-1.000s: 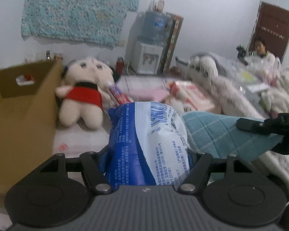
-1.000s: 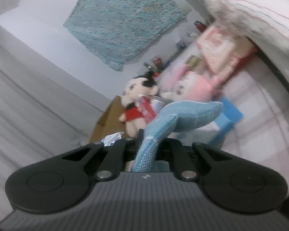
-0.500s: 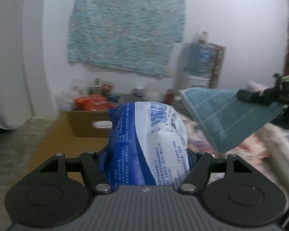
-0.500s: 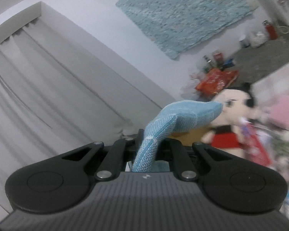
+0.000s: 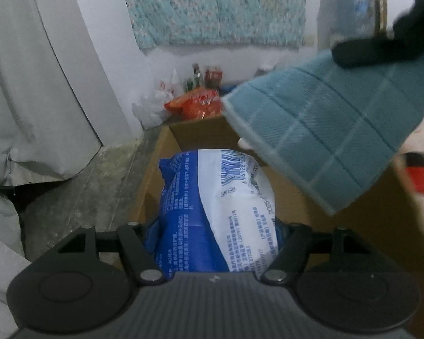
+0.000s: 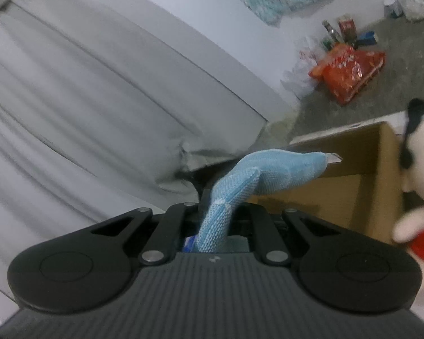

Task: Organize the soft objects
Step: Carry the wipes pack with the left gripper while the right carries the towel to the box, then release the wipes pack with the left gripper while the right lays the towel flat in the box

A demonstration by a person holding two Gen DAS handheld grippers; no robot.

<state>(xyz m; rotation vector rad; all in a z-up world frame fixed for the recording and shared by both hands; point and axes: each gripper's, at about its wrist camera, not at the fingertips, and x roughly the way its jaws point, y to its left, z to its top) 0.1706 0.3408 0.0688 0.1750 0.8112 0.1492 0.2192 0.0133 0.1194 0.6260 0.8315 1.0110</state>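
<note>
My left gripper point(image 5: 216, 234) is shut on a soft blue-and-white plastic pack point(image 5: 216, 206) and holds it above the open cardboard box point(image 5: 361, 226). At the upper right of the left wrist view, the right gripper point(image 5: 361, 49) dangles a teal checked cloth point(image 5: 325, 130) over that box. In the right wrist view my right gripper point(image 6: 216, 226) is shut on the same cloth point(image 6: 257, 172), which droops forward toward the box point(image 6: 353, 169). A plush doll point(image 6: 421, 152) in a red dress stands beside the box at the right edge.
A grey curtain point(image 5: 28, 84) hangs at the left above a bare concrete floor point(image 5: 79, 192). Orange snack bags point(image 5: 196, 103) and bottles point(image 6: 339, 32) lie against the white wall. A patterned teal fabric point(image 5: 217, 8) hangs on it, with a water dispenser point(image 5: 350, 5) to its right.
Both grippers have swung left from the cluttered bed to the cardboard box, each keeping its load. The doll has slid to the right edge, and the curtain and floor have come into view.
</note>
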